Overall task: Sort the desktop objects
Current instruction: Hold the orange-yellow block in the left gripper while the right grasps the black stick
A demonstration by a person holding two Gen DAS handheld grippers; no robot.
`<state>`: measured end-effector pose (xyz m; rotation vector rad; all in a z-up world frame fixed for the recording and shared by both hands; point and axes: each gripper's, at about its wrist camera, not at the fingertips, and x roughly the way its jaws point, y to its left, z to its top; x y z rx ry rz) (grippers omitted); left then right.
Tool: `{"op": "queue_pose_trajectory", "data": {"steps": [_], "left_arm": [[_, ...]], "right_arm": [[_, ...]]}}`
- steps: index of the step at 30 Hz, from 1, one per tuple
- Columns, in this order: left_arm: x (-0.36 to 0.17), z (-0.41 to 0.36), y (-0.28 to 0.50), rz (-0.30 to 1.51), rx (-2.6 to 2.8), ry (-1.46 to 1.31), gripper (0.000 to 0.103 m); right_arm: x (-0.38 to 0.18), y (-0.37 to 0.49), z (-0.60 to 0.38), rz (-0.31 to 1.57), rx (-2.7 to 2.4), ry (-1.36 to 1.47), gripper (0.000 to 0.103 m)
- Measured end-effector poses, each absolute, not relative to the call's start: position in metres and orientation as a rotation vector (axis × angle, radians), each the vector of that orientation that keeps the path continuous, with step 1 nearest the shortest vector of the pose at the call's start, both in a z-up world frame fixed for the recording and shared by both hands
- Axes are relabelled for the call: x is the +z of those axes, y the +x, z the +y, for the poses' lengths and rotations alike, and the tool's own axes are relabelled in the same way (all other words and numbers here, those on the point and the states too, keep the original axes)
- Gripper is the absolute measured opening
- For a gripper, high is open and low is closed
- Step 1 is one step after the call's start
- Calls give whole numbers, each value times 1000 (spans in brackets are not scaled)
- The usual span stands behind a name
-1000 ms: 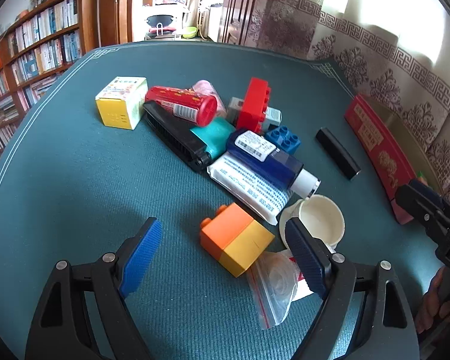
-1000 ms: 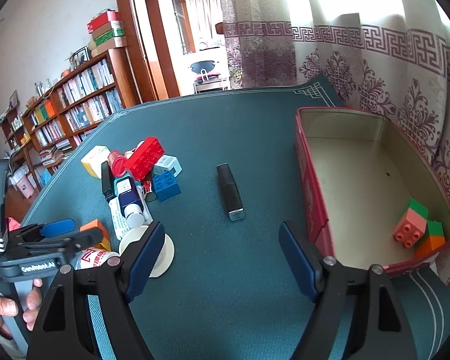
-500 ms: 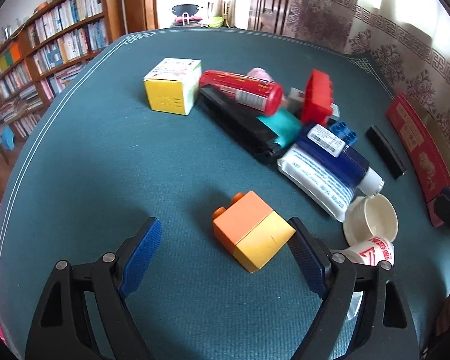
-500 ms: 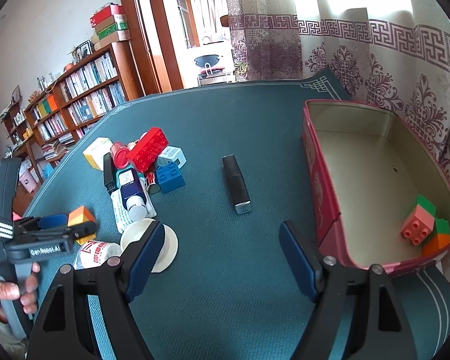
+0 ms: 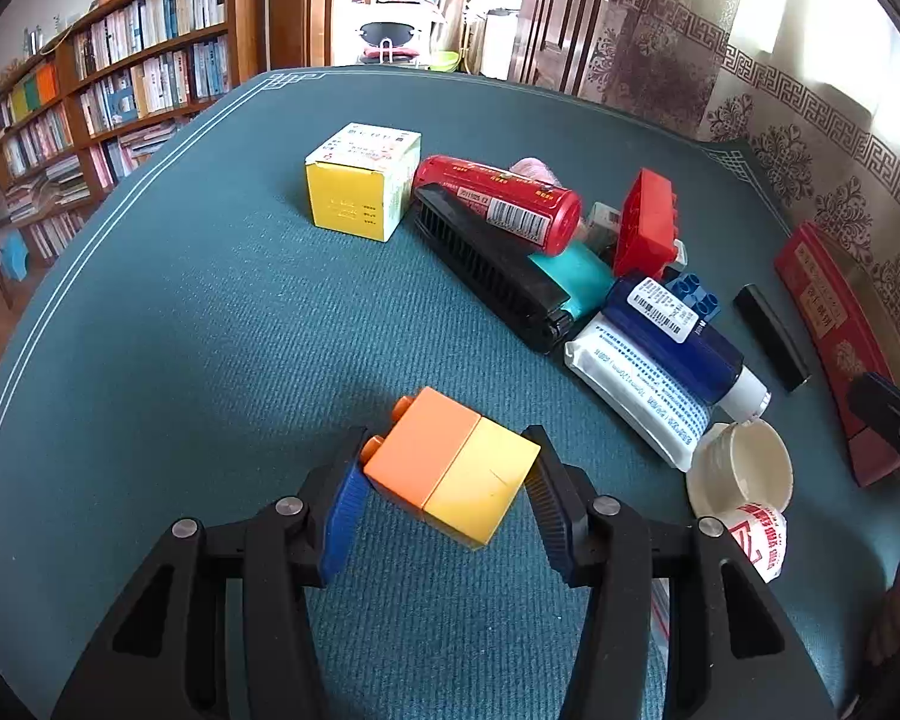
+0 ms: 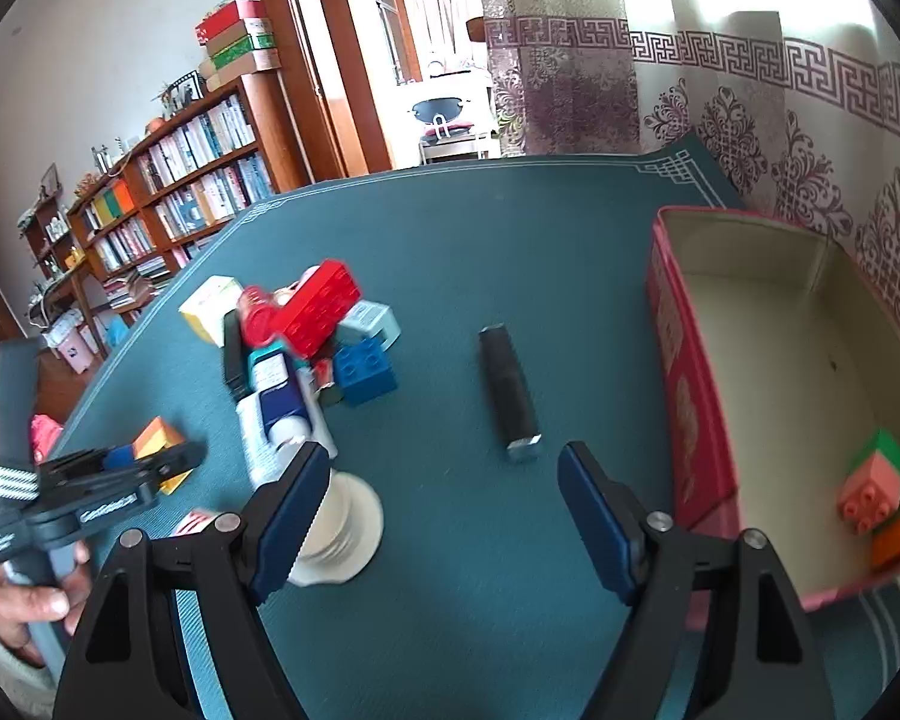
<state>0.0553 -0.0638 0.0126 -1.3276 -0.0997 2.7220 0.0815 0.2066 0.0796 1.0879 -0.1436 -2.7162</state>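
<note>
An orange and yellow block lies on the green table cloth between the blue pads of my left gripper. Its jaws are closing, and both pads touch the block's sides. The right wrist view shows the same block in the left gripper at the far left. My right gripper hangs open and empty over the cloth, just short of a black bar. Right of it stands a red box holding a pink and green block and an orange and green one.
Beyond the block lies a pile: yellow carton, red tube, black comb, red brick, blue brick, blue bottle, white pack. A white cup sits right of the left gripper.
The left gripper slid left over the cloth until the orange and yellow block lay between its jaws, then the jaws narrowed onto it. The right gripper drifted slightly, still open.
</note>
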Motion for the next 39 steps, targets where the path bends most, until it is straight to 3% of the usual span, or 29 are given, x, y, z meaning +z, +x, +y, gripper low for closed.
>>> {"op": "queue_pose_trajectory", "data": {"steps": [6, 23, 26, 28, 39], "left_arm": [[14, -51, 56, 2, 2729, -1311, 53], [13, -49, 50, -9, 2713, -1329, 54], [12, -50, 50, -16, 2711, -1326, 54], [13, -51, 50, -24, 2715, -1324, 54], [25, -52, 61, -41, 2791, -1228, 54]], "right_arm": [[72, 47, 212, -178, -2703, 1190, 68], [48, 4, 195, -22, -2641, 1380, 43], [48, 5, 194, -2, -2644, 1373, 34], [48, 7, 194, -12, -2621, 1353, 22], [74, 40, 199, -27, -2678, 1133, 22]]}}
